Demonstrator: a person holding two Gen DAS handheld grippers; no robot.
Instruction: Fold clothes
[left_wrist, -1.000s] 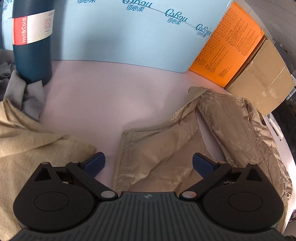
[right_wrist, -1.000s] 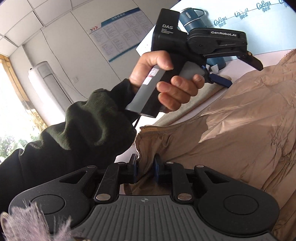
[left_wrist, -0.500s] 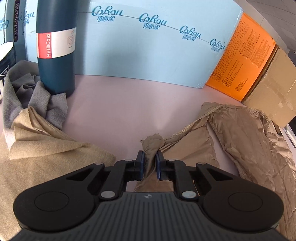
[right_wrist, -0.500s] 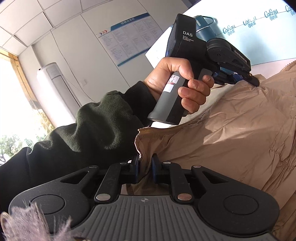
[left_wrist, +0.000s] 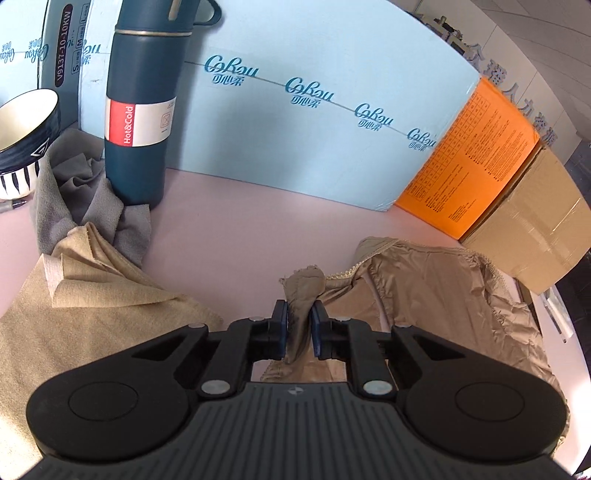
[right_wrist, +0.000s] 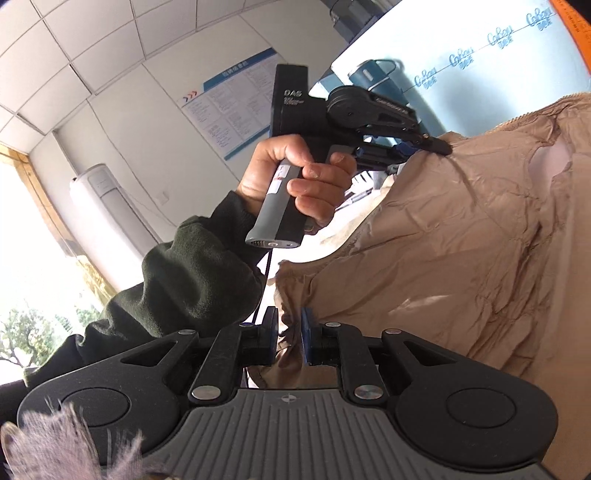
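A shiny tan padded vest (left_wrist: 443, 295) lies crumpled on the pink table (left_wrist: 240, 229). My left gripper (left_wrist: 298, 325) is shut on a bunched edge of the vest and holds it lifted off the table. My right gripper (right_wrist: 290, 332) is shut on another edge of the same vest (right_wrist: 461, 240), which fills the right of that view. The left gripper (right_wrist: 436, 146) also shows in the right wrist view, held by a hand in a dark green sleeve, its tip pinching the vest.
A beige cloth (left_wrist: 74, 295) and a grey cloth (left_wrist: 74, 195) lie at left. A dark blue flask (left_wrist: 144, 110) and a striped bowl (left_wrist: 26, 140) stand behind them. A light blue box (left_wrist: 314, 110), an orange box (left_wrist: 476, 155) and a cardboard box (left_wrist: 535, 229) line the back.
My left gripper went from open to shut on the vest's edge, then lifted it. My right gripper stayed shut on the vest and the view tilted upward.
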